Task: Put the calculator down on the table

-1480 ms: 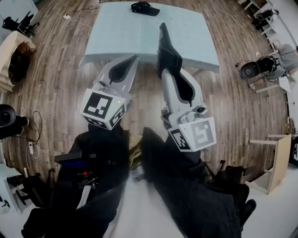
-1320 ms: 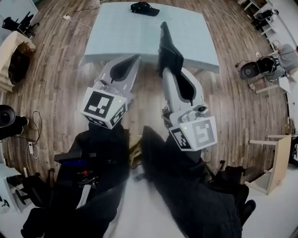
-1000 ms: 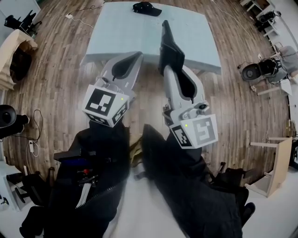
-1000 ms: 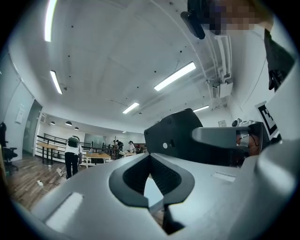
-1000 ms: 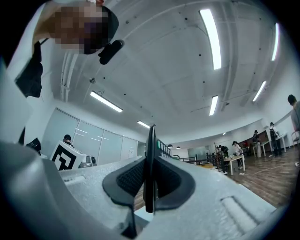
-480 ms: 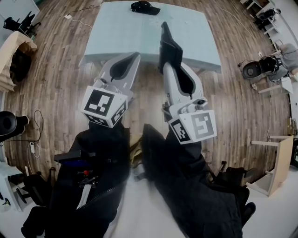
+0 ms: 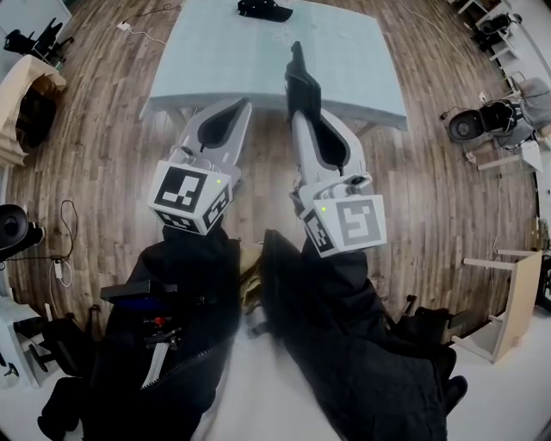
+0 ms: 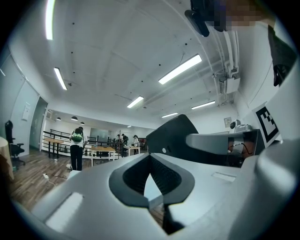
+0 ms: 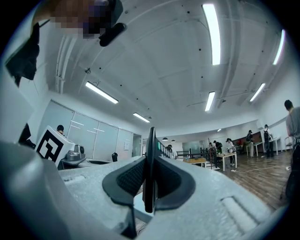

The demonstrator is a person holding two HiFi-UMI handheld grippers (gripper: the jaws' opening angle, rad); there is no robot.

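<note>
My right gripper (image 7: 300,116) is shut on a black calculator (image 7: 301,82), which stands on edge and reaches over the near edge of the light-blue table (image 7: 215,52). In the right gripper view the calculator (image 9: 150,154) shows as a thin dark blade clamped between the pads of that gripper (image 9: 149,183). To the left, short of the table's near edge, my left gripper (image 7: 244,105) is shut with nothing in it. From the left gripper view its tips (image 8: 152,180) meet, and the calculator (image 8: 171,140) appears at the right, level with them.
A black cap (image 7: 263,9) lies at the table's far edge. Wooden floor (image 7: 103,155) surrounds the table. A white stool (image 7: 508,301) and a black chair (image 7: 469,129) stand at the right, with dark bags and cables (image 7: 21,228) at the left. People (image 8: 76,147) stand far off.
Both grippers have edged forward toward the table, the right still clamped on the calculator, whose tip now reaches a little farther over the tabletop. Neither gripper's jaws changed.
</note>
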